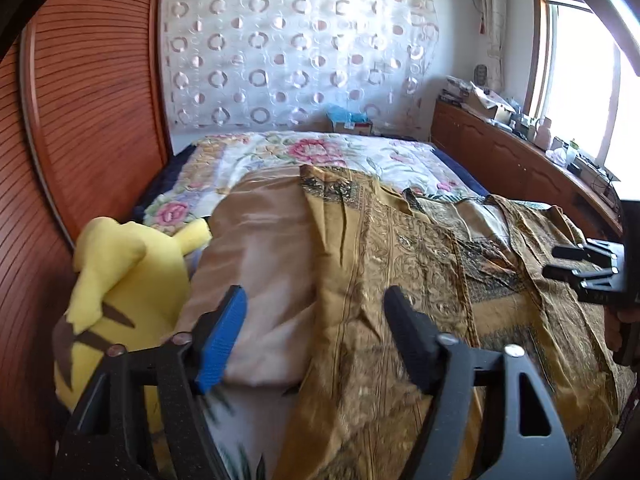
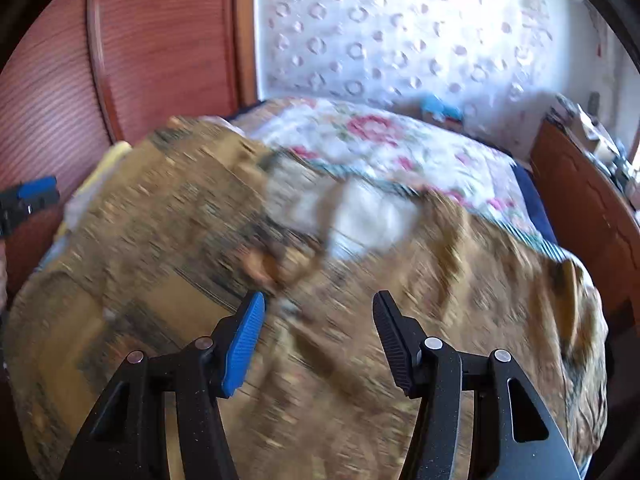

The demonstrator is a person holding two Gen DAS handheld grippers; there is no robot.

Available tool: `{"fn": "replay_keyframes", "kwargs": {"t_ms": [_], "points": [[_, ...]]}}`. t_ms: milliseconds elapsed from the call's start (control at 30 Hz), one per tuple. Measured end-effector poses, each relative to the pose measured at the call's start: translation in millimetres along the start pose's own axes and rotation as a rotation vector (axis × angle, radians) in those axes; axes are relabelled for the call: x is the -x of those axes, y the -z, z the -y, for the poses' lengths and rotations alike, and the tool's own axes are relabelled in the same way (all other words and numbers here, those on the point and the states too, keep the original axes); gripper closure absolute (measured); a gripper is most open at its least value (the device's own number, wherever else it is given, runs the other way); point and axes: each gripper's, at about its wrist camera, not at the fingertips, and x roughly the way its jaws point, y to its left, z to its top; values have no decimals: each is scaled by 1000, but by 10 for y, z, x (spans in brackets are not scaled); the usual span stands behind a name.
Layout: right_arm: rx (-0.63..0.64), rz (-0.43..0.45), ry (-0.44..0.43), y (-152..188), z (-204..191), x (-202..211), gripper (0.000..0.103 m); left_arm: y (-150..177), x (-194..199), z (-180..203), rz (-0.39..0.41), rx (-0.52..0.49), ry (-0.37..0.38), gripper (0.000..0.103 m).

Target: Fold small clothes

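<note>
A gold-brown patterned garment lies spread across the near part of the bed, with its plain tan inner side turned up on the left. My left gripper is open and empty, hovering over the garment's left part. My right gripper is open and empty over the garment, which is motion-blurred in the right wrist view. The right gripper also shows at the right edge of the left wrist view. The left gripper shows at the left edge of the right wrist view.
A yellow plush toy sits at the bed's left side against the wooden headboard. A floral quilt covers the far bed. A wooden sideboard with clutter runs along the right under a window. A patterned curtain hangs behind.
</note>
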Motion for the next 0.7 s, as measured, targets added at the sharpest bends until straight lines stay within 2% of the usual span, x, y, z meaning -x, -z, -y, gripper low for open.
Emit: {"fn": "replay_keyframes", "kwargs": {"t_ms": [100, 233, 367, 467, 533, 700], "points": [[-11, -36, 20, 76, 49, -56, 44, -93, -183, 1, -32, -5, 6, 46], [-20, -63, 25, 131, 71, -135, 44, -170, -385, 41, -68, -7, 4, 46], [-40, -51, 9, 150, 102, -129, 44, -247, -574, 40, -103, 4, 10, 46], [-35, -44, 11, 166, 121, -132, 44, -317, -692, -20, -124, 31, 26, 60], [-37, -40, 9, 224, 231, -126, 44, -359, -746, -43, -137, 43, 42, 63], [-35, -39, 11, 236, 272, -68, 44, -444, -820, -29, -160, 42, 72, 63]]}}
